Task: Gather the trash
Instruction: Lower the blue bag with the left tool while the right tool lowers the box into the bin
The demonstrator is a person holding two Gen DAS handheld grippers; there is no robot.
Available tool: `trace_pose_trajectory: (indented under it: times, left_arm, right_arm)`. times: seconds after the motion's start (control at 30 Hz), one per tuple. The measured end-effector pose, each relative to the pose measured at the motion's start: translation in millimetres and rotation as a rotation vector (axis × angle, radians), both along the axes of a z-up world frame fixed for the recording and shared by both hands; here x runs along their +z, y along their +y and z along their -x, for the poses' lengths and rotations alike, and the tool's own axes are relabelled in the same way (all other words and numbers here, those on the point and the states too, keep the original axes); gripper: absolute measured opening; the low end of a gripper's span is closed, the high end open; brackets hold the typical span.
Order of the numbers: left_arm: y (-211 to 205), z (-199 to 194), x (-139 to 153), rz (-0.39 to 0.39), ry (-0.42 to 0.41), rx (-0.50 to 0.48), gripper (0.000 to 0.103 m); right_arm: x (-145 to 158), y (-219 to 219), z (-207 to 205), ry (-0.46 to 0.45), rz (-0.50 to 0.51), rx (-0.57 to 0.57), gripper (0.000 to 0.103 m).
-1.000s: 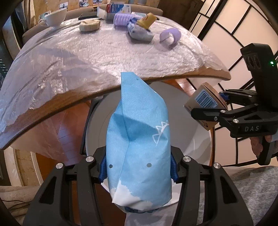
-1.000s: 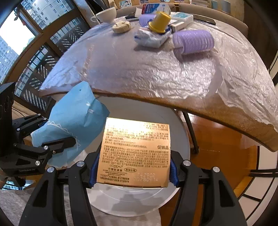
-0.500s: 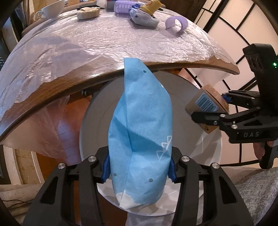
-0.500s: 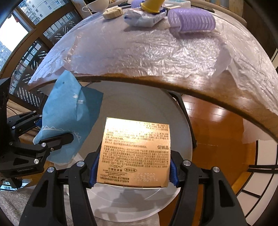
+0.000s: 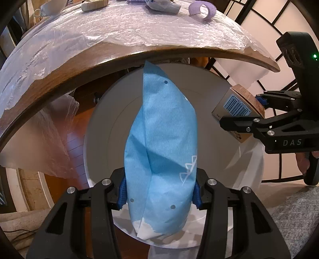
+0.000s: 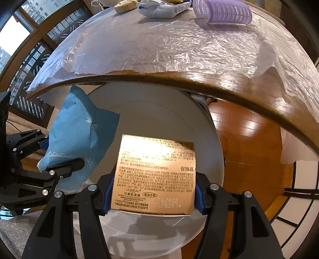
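My left gripper (image 5: 159,194) is shut on a crumpled blue paper packet (image 5: 161,139) and holds it over the round white trash bin (image 5: 103,127) below the table edge. My right gripper (image 6: 152,196) is shut on a gold L'Oreal carton (image 6: 155,171) over the same bin (image 6: 165,113). The carton also shows in the left wrist view (image 5: 235,105) at the bin's right rim, held by the right gripper (image 5: 249,117). The blue packet (image 6: 77,135) and left gripper (image 6: 65,159) show in the right wrist view at the bin's left side.
A wooden table (image 5: 123,57) covered in plastic film overhangs the bin. On it lie a purple roller (image 6: 223,12), a white-blue wrapper (image 6: 161,10), a beige lump (image 6: 125,5) and a cup (image 5: 51,6). Wood floor (image 6: 247,143) lies right of the bin.
Both grippers have moved lower and forward, from level with the table edge to under it, over the bin. Both still hold their items.
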State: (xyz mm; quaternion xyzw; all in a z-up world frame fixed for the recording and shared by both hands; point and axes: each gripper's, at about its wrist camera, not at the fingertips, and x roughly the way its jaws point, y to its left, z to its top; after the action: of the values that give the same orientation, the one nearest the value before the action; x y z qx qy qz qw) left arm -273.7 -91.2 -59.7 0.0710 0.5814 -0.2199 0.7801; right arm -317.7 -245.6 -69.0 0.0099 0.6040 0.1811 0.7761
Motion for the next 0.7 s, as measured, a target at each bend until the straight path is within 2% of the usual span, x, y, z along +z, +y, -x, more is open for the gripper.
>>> trace_pose_trajectory:
  times: [0.7]
  left_arm:
    - [-17, -4, -22, -0.055, 0.021, 0.023, 0.05]
  right_arm:
    - [-27, 7, -8, 0.017, 0.033, 0.0, 0.06]
